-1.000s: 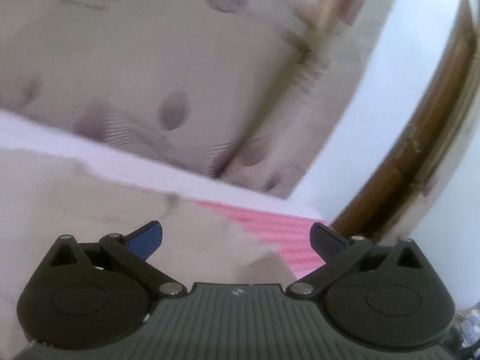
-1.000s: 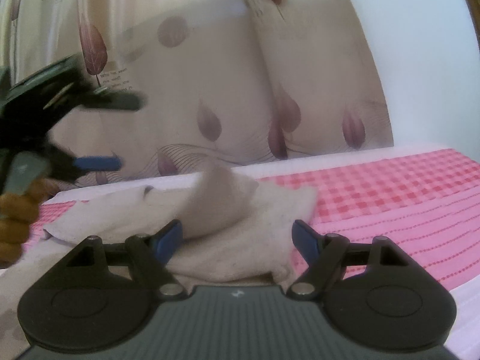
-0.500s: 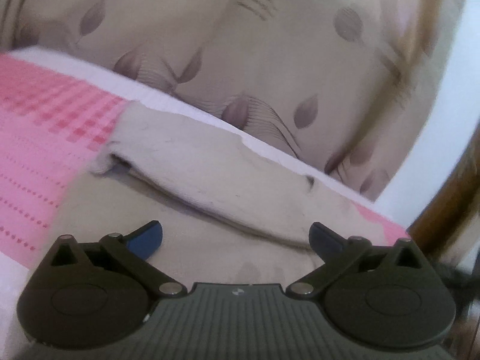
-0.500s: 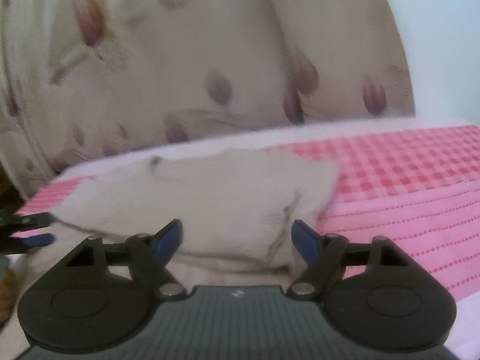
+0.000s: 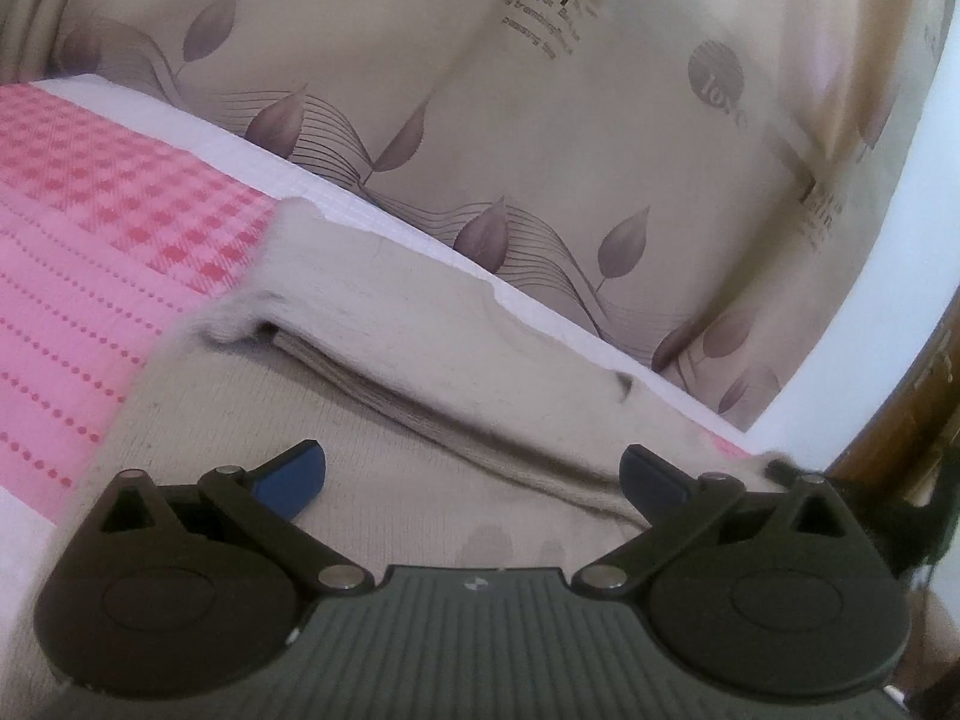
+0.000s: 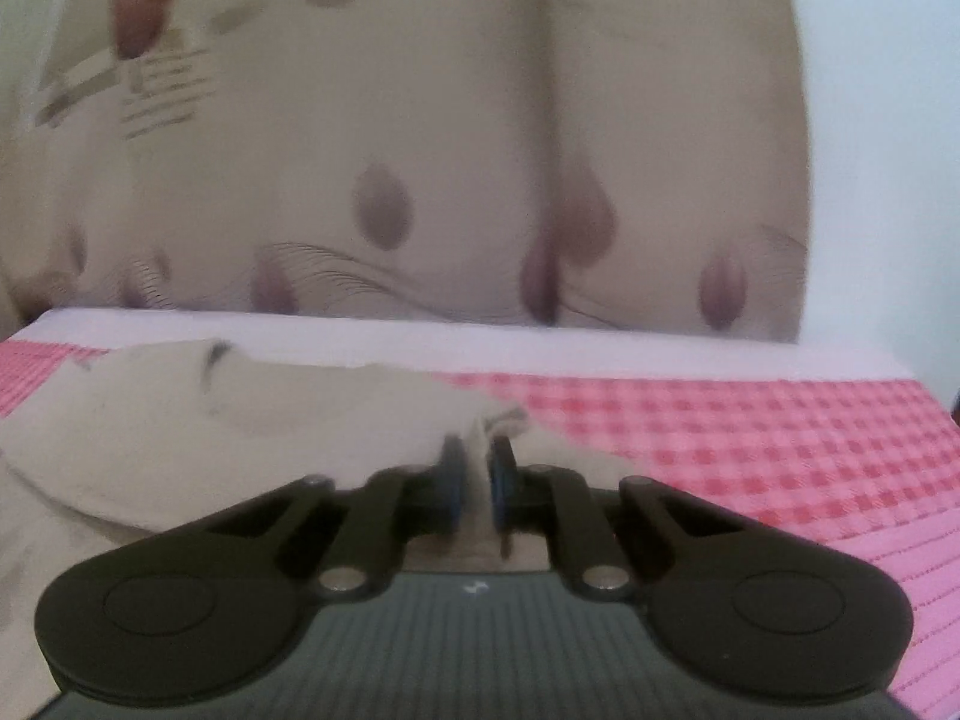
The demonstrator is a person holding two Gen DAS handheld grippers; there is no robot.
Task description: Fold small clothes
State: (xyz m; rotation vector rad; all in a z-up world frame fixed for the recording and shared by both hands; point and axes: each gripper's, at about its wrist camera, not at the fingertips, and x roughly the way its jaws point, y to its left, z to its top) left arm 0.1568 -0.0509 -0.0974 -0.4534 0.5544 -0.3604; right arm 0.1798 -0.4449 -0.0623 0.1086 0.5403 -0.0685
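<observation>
Blurring hides the beige garment's (image 6: 252, 420) pinched edge, just clamped by the right gripper (image 6: 477, 483); its fold runs along the curtain (image 5: 600, 120); left gripper (image 5: 471, 474) gapes.

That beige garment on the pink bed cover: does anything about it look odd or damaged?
Nothing looks damaged. The beige garment lies partly folded on the checked bed cover, one fuzzy corner slightly ruffled; the right gripper pinches its edge.

The right gripper (image 6: 477, 483), wide apart a moment ago, now pinches the beige garment (image 6: 240, 420). The left gripper (image 5: 474, 480) now hovers lower over it.
</observation>
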